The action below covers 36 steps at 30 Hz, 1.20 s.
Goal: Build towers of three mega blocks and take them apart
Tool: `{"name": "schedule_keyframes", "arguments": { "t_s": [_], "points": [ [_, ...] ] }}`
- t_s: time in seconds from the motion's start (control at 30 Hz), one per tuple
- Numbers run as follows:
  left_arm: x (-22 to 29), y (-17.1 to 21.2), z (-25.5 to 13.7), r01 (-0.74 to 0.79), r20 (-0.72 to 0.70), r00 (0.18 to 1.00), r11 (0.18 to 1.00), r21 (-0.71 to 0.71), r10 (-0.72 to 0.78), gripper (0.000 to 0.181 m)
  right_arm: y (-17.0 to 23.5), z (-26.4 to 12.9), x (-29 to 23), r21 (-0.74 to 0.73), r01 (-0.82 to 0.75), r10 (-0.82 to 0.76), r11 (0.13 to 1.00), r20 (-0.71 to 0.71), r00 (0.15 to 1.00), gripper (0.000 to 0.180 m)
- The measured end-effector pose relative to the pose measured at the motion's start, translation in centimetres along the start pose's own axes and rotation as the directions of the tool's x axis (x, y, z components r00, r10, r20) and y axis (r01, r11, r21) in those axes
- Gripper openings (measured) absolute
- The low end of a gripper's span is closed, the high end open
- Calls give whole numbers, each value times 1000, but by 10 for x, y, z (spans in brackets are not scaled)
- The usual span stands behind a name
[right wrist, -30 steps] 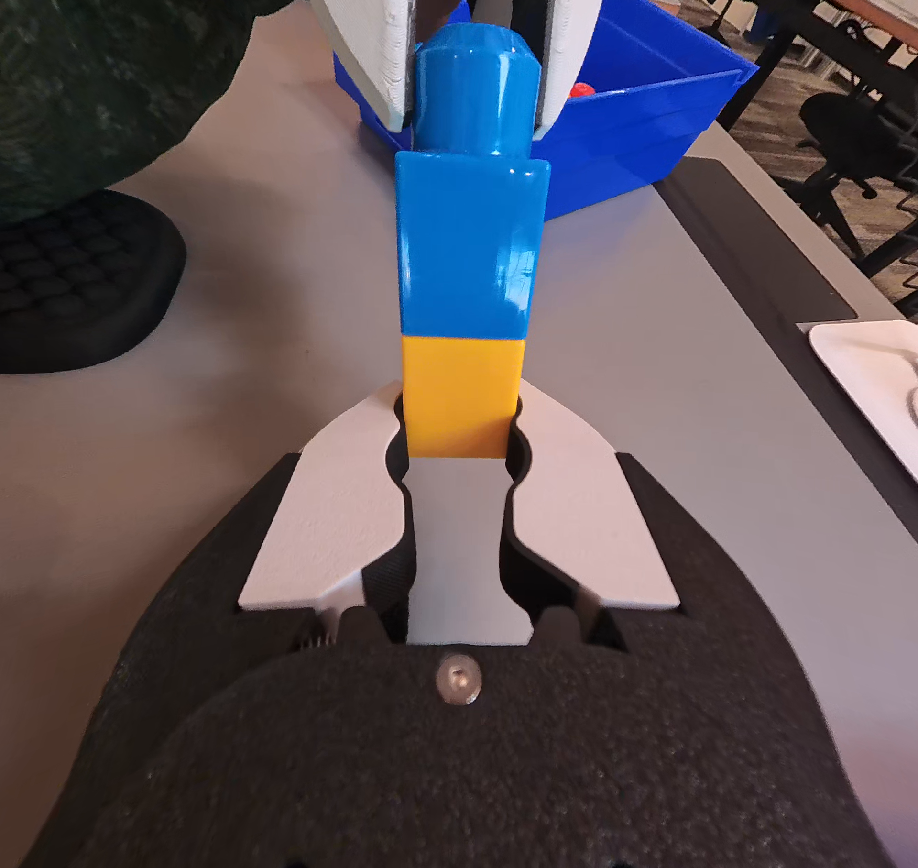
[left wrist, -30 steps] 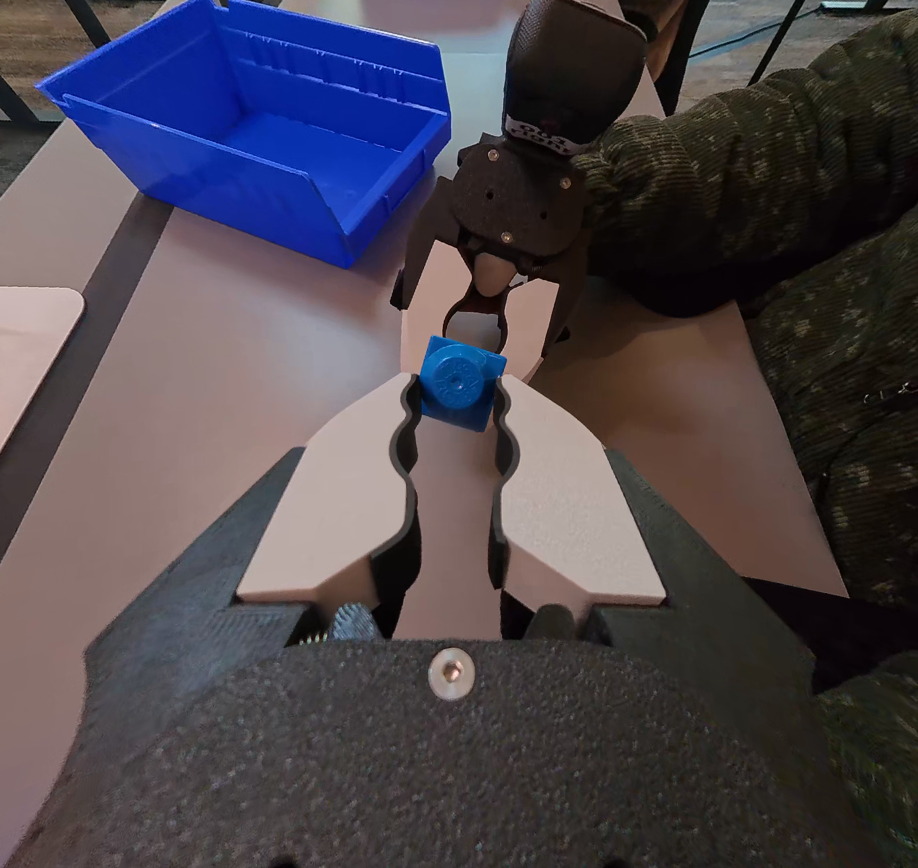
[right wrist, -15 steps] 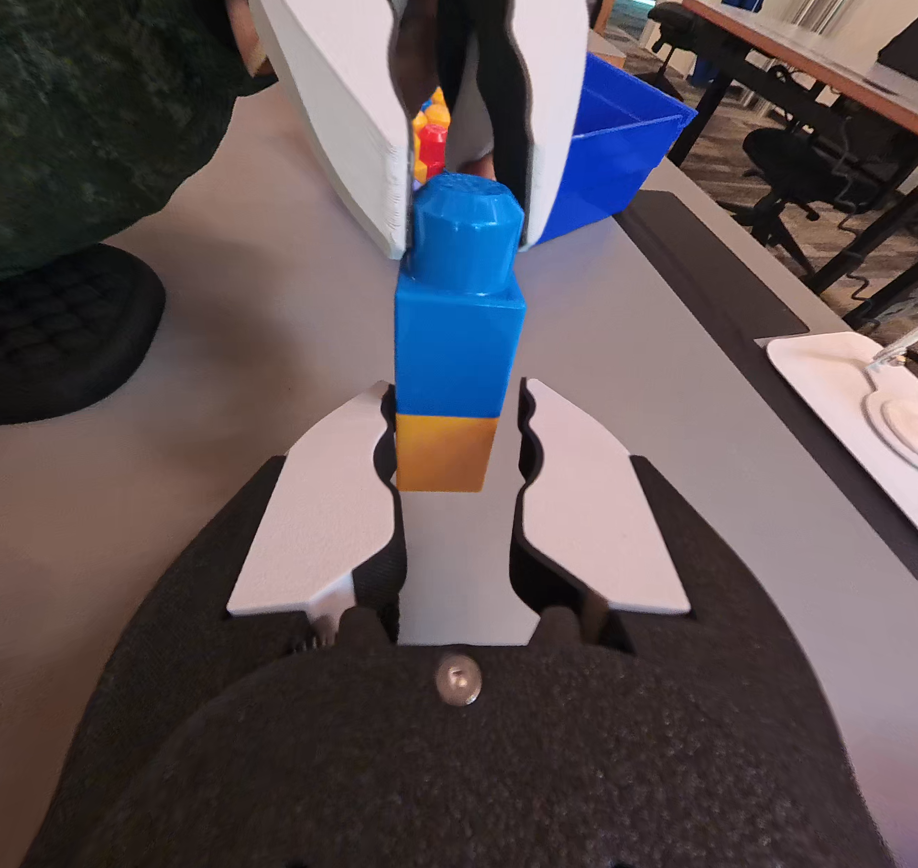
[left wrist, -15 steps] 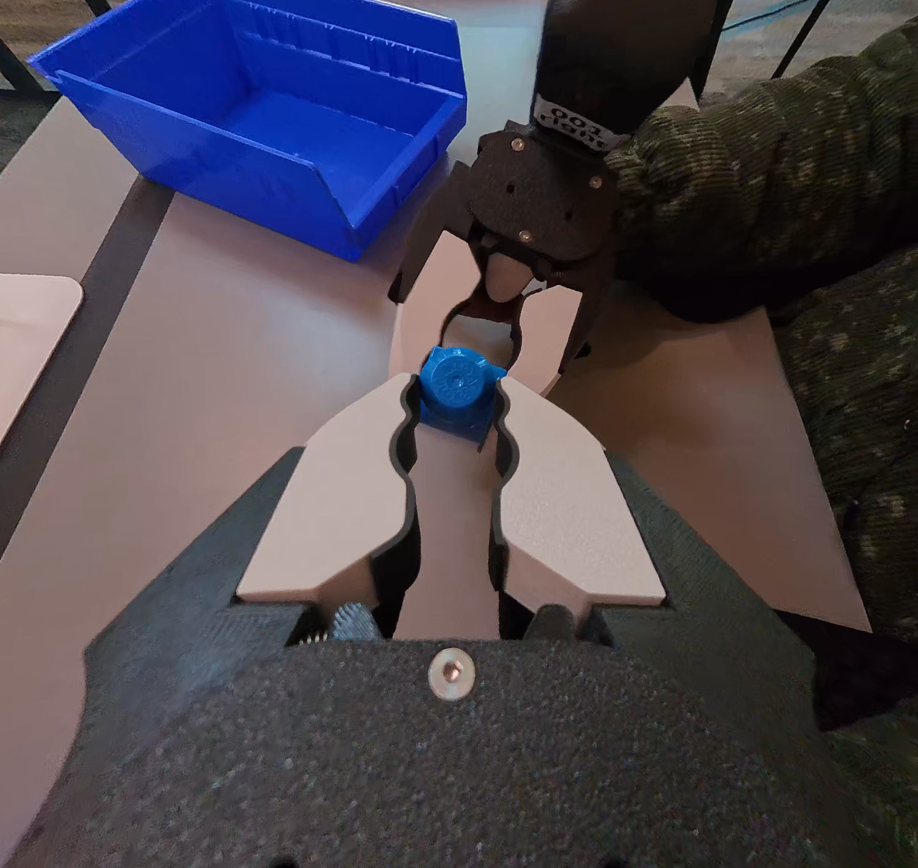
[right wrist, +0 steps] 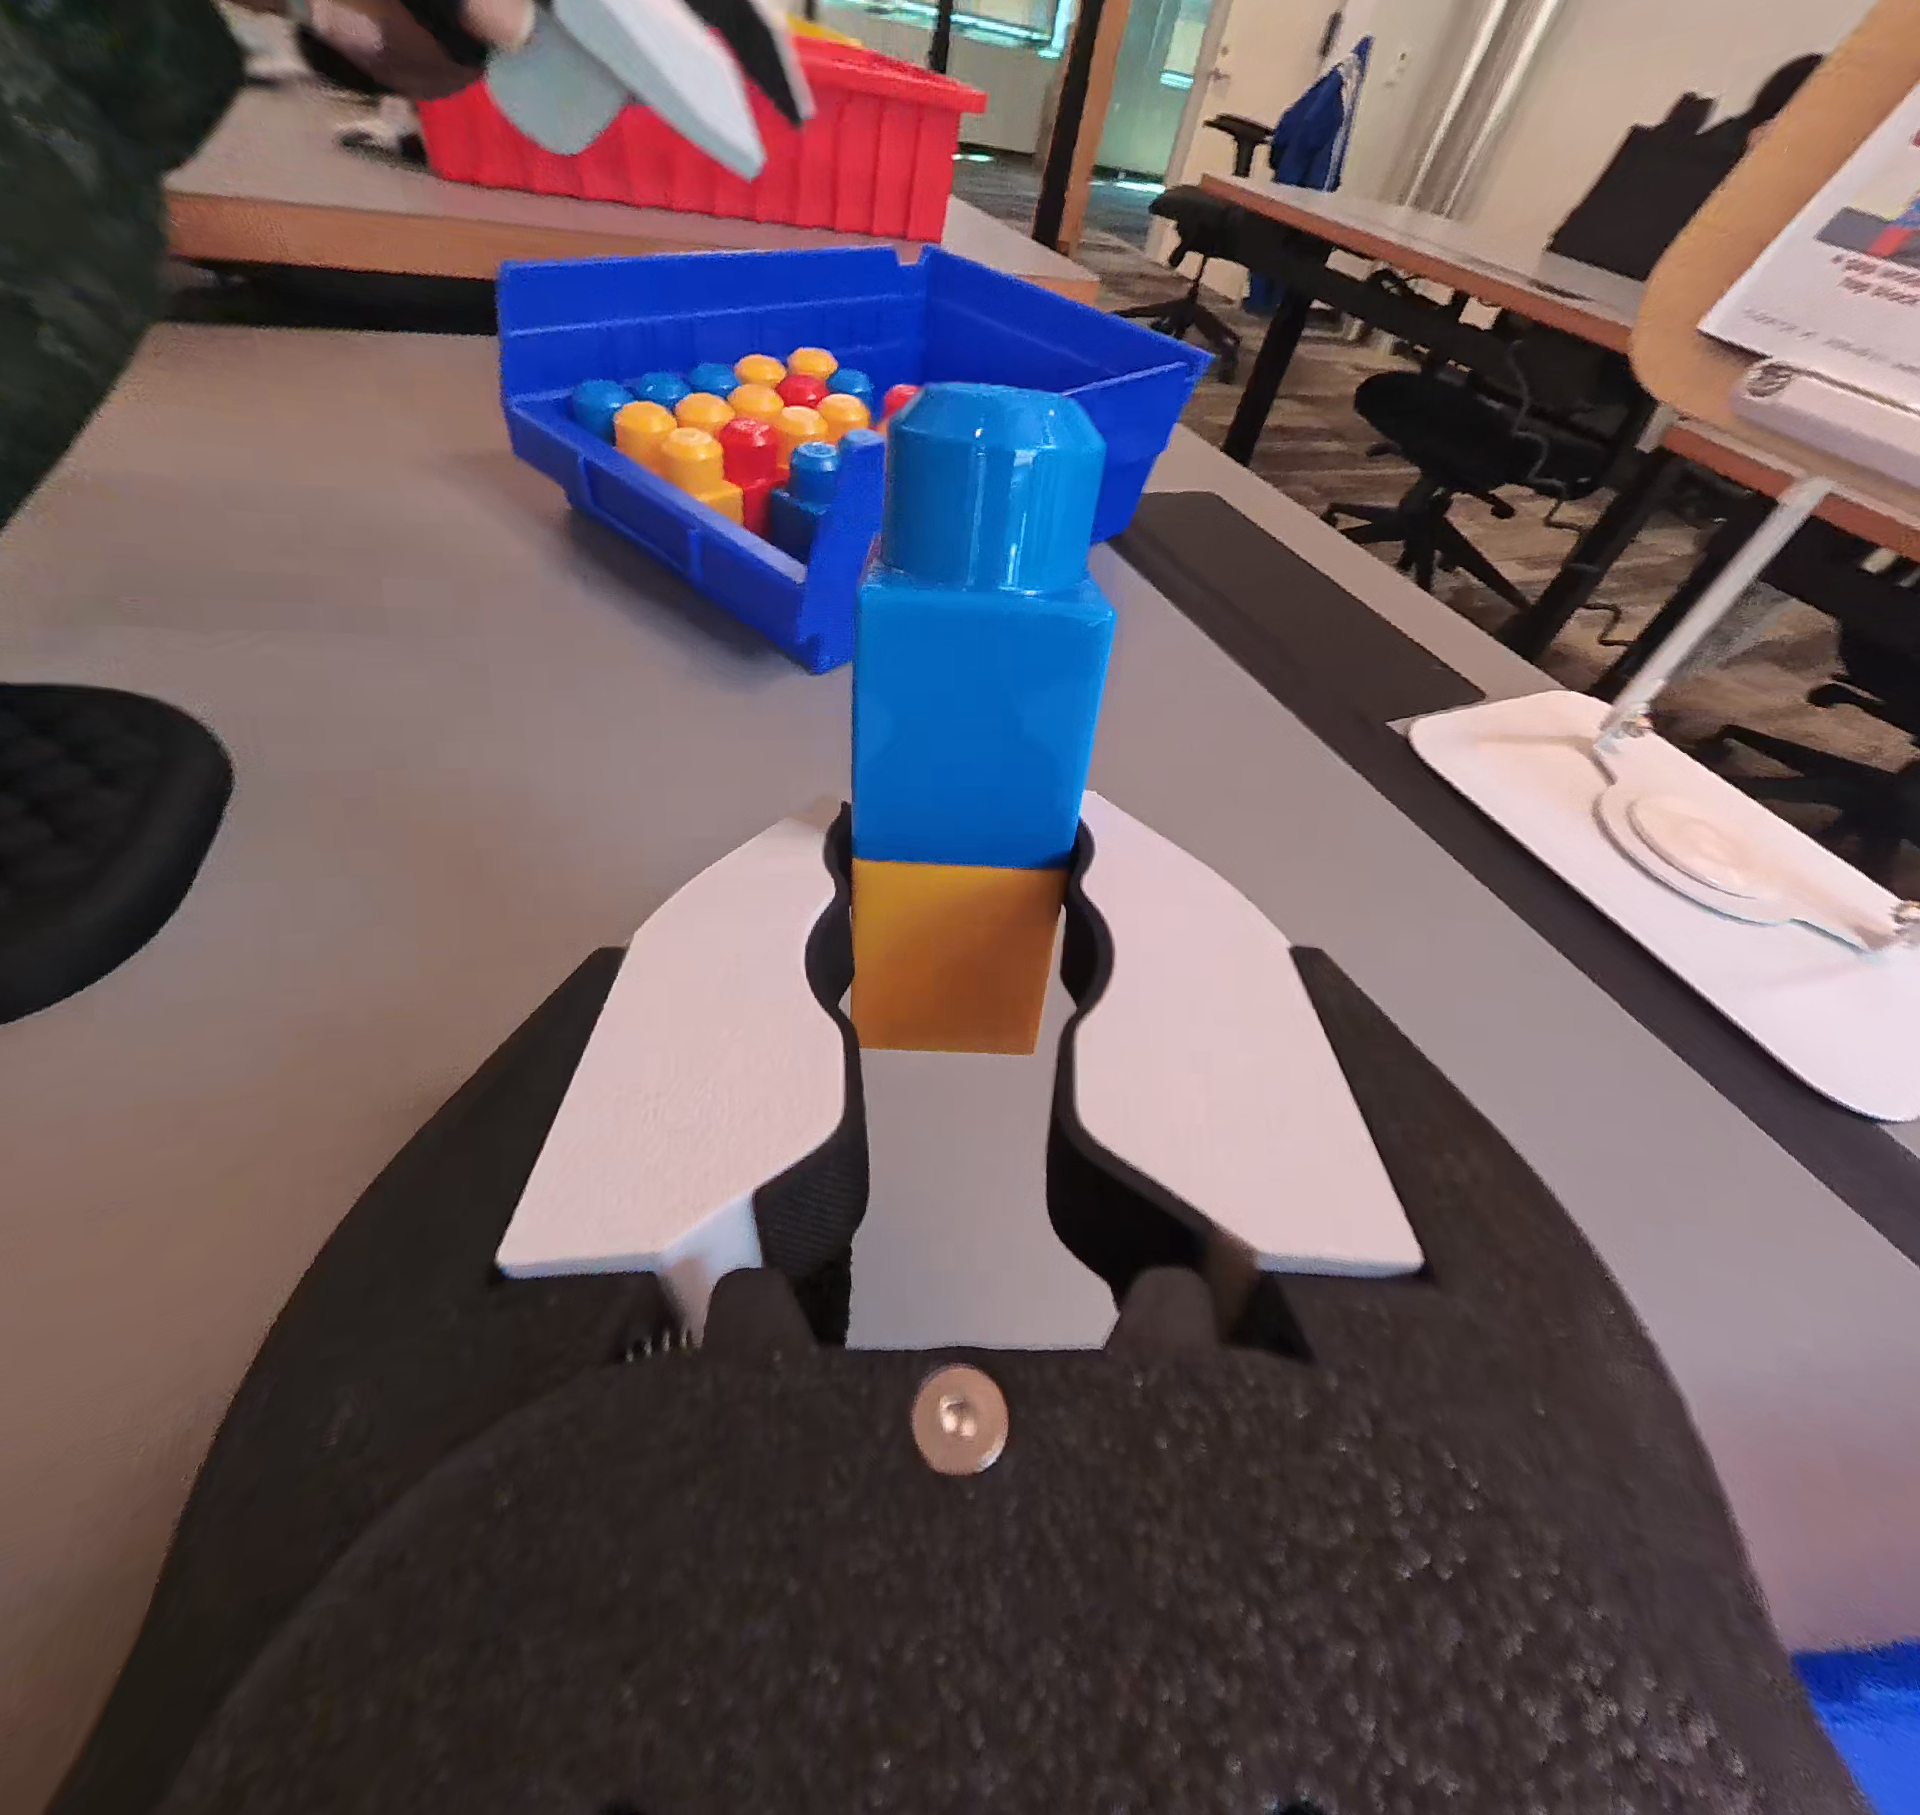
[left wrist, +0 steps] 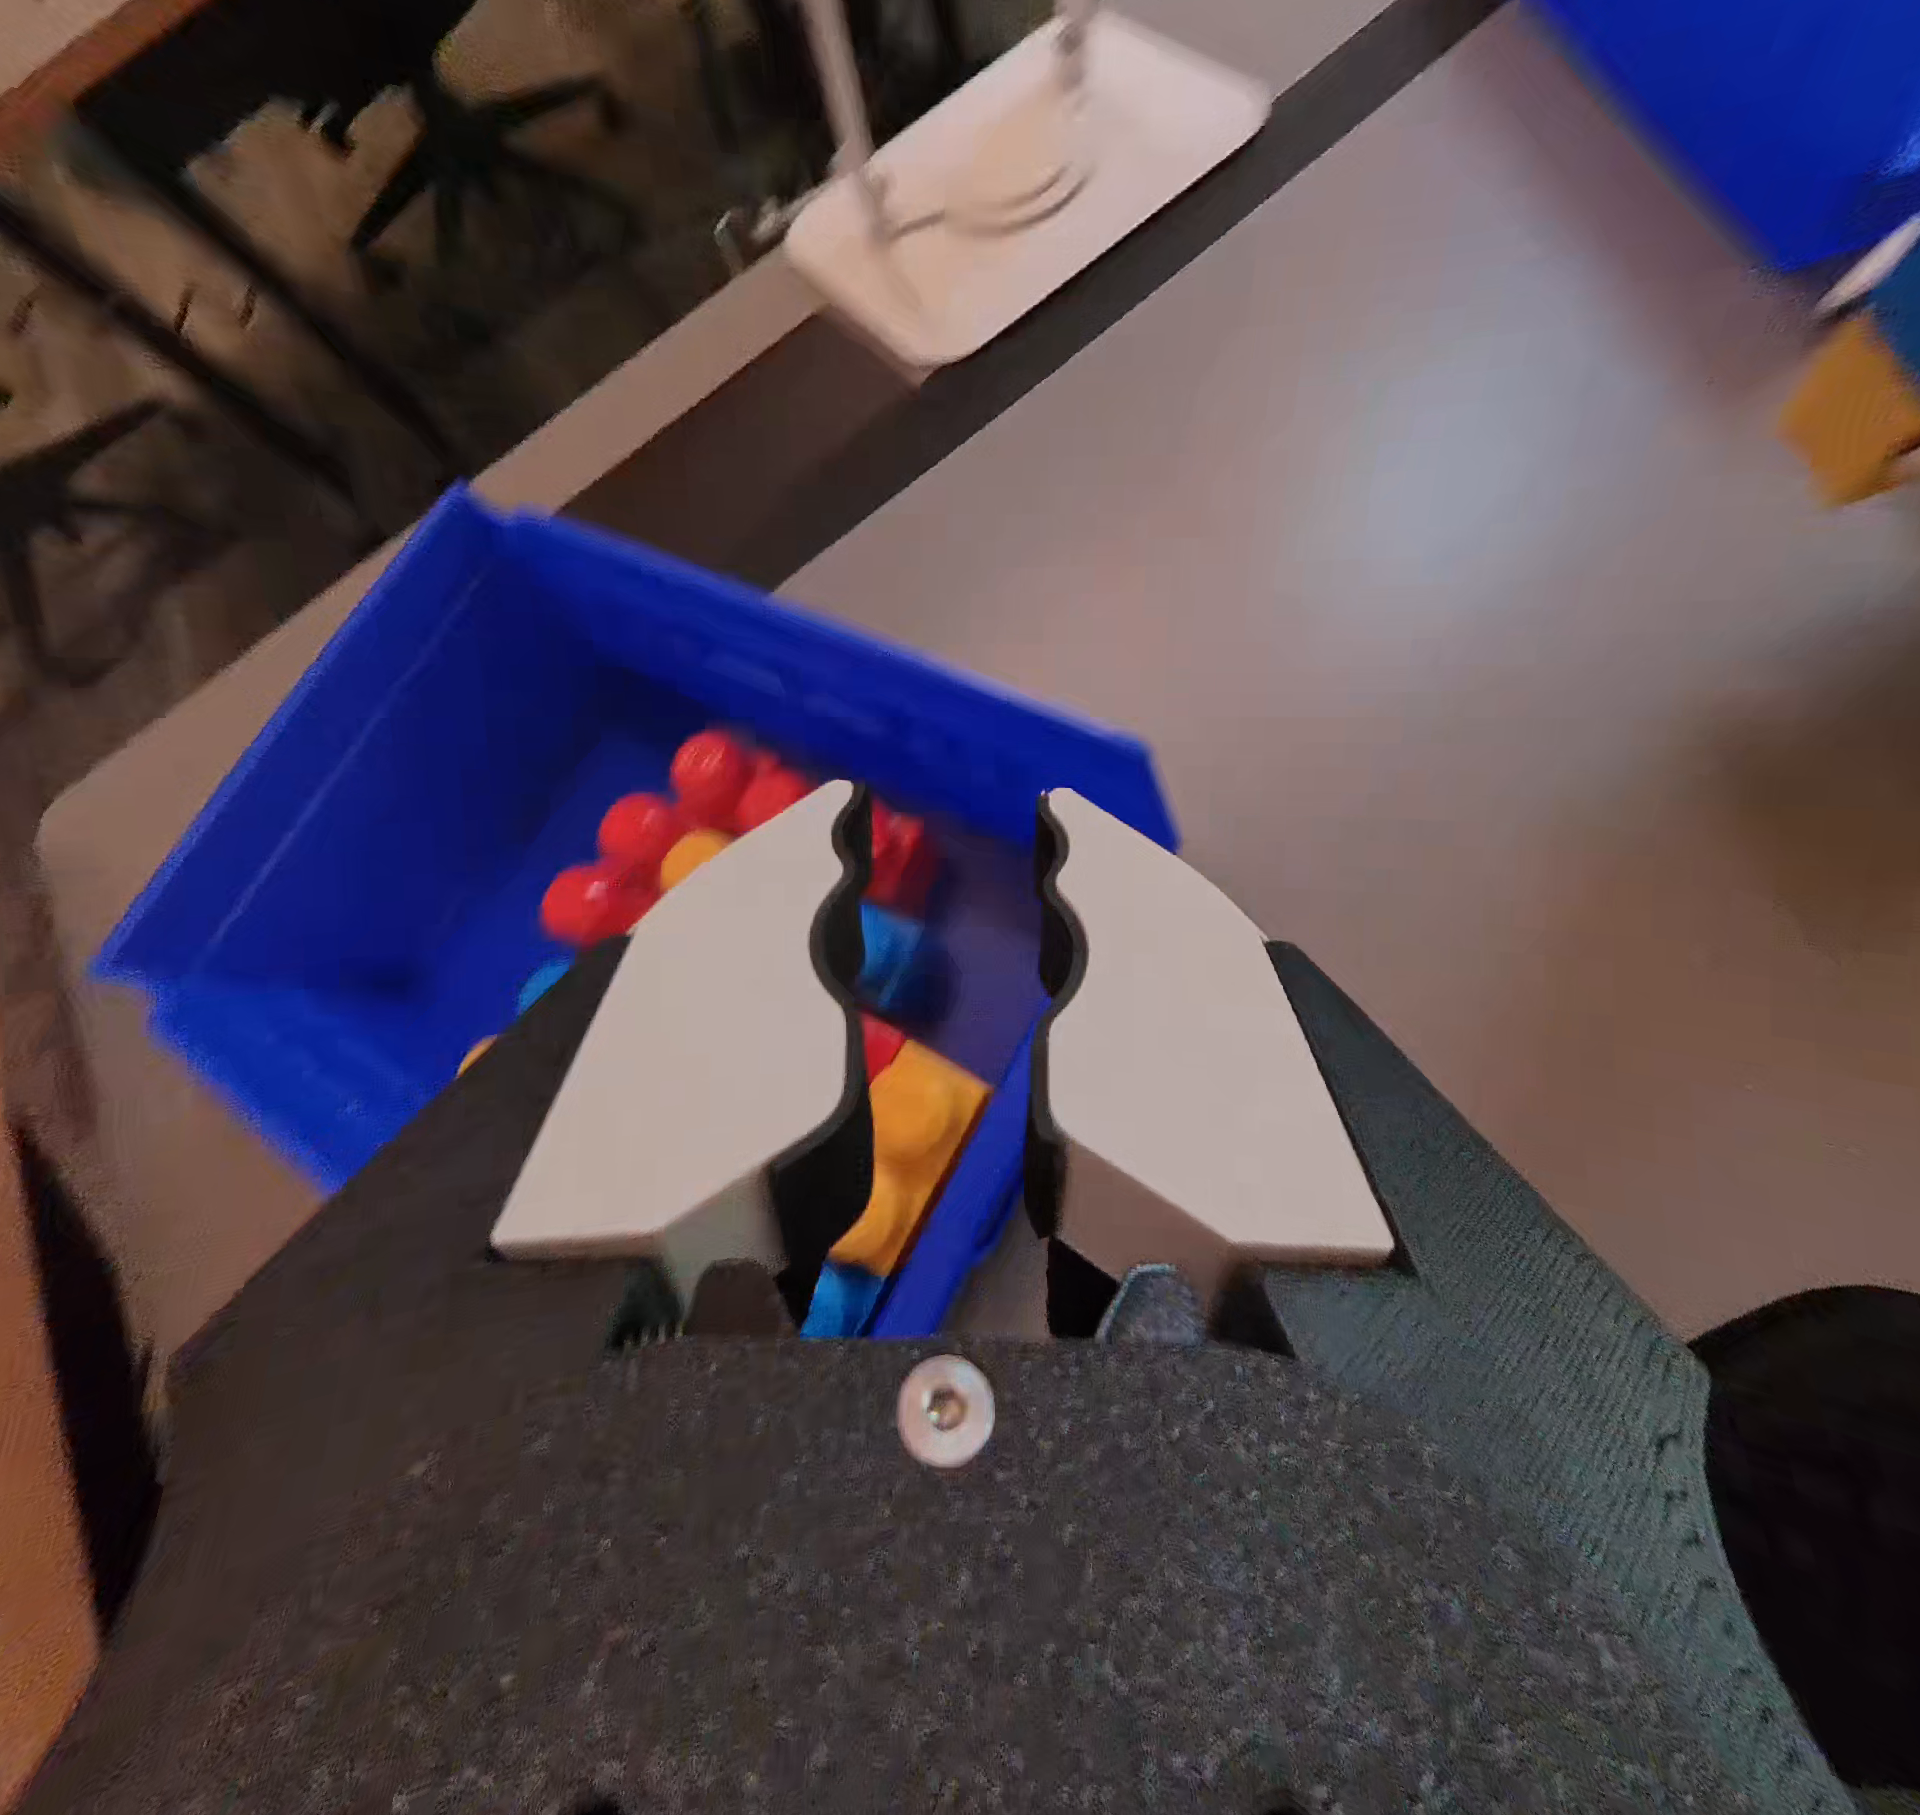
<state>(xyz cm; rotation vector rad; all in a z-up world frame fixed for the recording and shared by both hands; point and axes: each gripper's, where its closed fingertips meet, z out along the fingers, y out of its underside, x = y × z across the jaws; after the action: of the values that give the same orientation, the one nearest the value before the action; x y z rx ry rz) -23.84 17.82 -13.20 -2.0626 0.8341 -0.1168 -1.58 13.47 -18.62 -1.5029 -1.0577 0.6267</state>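
Observation:
My right gripper (right wrist: 961, 830) is shut on a yellow block (right wrist: 951, 955) with a blue block (right wrist: 982, 716) stacked on top of it, upright above the grey table. My left gripper (left wrist: 948, 804) is open and empty, hovering over a blue bin (left wrist: 343, 830) that holds several red, yellow and blue blocks (left wrist: 707, 809). In the right wrist view the left gripper (right wrist: 769, 134) is high at the upper left, above and behind the same bin (right wrist: 686, 311) of blocks (right wrist: 748, 415). The two-block stack (left wrist: 1849, 415) shows blurred at the right edge of the left wrist view.
A second blue bin (left wrist: 1714, 51) stands at the upper right. A white stand base (right wrist: 1662, 892) lies to the right beyond a dark strip in the table. A red bin (right wrist: 707, 155) sits on the table behind. A black pad (right wrist: 94, 830) lies at the left. The grippers' ends are close to 25 cm from one another.
My left gripper has let go of the blue block's stud and swung away over the bin of blocks. My right gripper still holds the yellow block, now deeper between its fingers.

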Motion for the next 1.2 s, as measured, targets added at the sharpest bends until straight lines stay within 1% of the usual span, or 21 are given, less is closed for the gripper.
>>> {"name": "schedule_keyframes", "arguments": {
  "t_s": [0.07, 0.13, 0.2, 0.27, 0.33, 0.43, 0.47, 0.5, 0.53, 0.57, 0.63, 0.7, 0.8, 0.9, 1.0, 1.07, 1.13, 1.2],
  "points": [
    [-18, 25, -2, 54, 56, 997, 995, -86, -49, 29, 0, -1, 7, 6, -13, 13, 1000, -39, 999, 37],
    [-18, 52, 5, 101, 21, 995, 975, -200, -99, 33, 3, 0, 13, -1, -24, 24, 1000, -72, 997, 37],
    [-17, 81, 14, 101, 11, 995, 935, -339, -103, 36, 8, 2, 15, -19, -36, 34, 999, -82, 996, 37],
    [-12, 98, 22, 110, -12, 992, 898, -427, -127, 38, 14, 4, 16, -40, -36, 33, 999, -85, 996, 37],
    [-8, 108, 29, 112, -38, 988, 876, -469, -147, 38, 17, 5, 15, -58, -31, 26, 998, -83, 996, 37],
    [-8, 126, 37, 115, -37, 987, 838, -533, -158, 39, 19, 7, 11, -74, -23, 19, 997, -65, 998, 37],
    [-9, 121, 39, 138, -33, 983, 852, -505, -179, 35, 19, 8, 10, -79, -20, 15, 997, -59, 998, 37],
    [-11, 125, 40, 133, -22, 985, 843, -522, -170, 30, 20, 9, 8, -86, -18, 13, 996, -48, 999, 37],
    [-14, 133, 40, 118, -9, 989, 825, -553, -147, 29, 21, 9, 6, -93, -15, 12, 996, -42, 999, 37],
    [-17, 134, 41, 113, 6, 991, 824, -555, -132, 29, 22, 10, 6, -95, -12, 8, 995, -41, 999, 37],
    [-17, 132, 43, 129, 9, 989, 827, -547, -149, 29, 22, 10, 4, -99, -9, 5, 995, -34, 999, 37],
    [-17, 131, 44, 106, 6, 992, 828, -550, -123, 29, 22, 10, 4, -98, -8, 5, 995, -33, 999, 37],
    [-14, 123, 49, 58, -25, 996, 849, -525, -84, 28, 22, 11, 4, -98, -8, 5, 995, -32, 999, 37],
    [-26, 106, 42, 102, 38, 995, 885, -453, -95, 28, 22, 10, 2, -99, 0, -2, 995, -22, 1000, 37],
    [-29, 79, 23, 85, 73, 995, 928, -362, -63, 28, 20, 11, -6, -84, 2, -1, 996, 21, 1000, 36],
    [-22, 49, 10, 53, 74, 997, 965, -257, -35, 28, 15, 11, -9, -66, 0, 2, 998, 35, 999, 36],
    [-6, 10, -5, 14, 34, 999, 995, -101, -10, 28, 7, 8, -8, -33, 9, -8, 999, 25, 1000, 36],
    [29, -34, -21, -23, -116, 993, 994, 108, 36, 29, -2, 5, -10, 3, 6, -6, 1000, 33, 999, 36]
  ]
}}
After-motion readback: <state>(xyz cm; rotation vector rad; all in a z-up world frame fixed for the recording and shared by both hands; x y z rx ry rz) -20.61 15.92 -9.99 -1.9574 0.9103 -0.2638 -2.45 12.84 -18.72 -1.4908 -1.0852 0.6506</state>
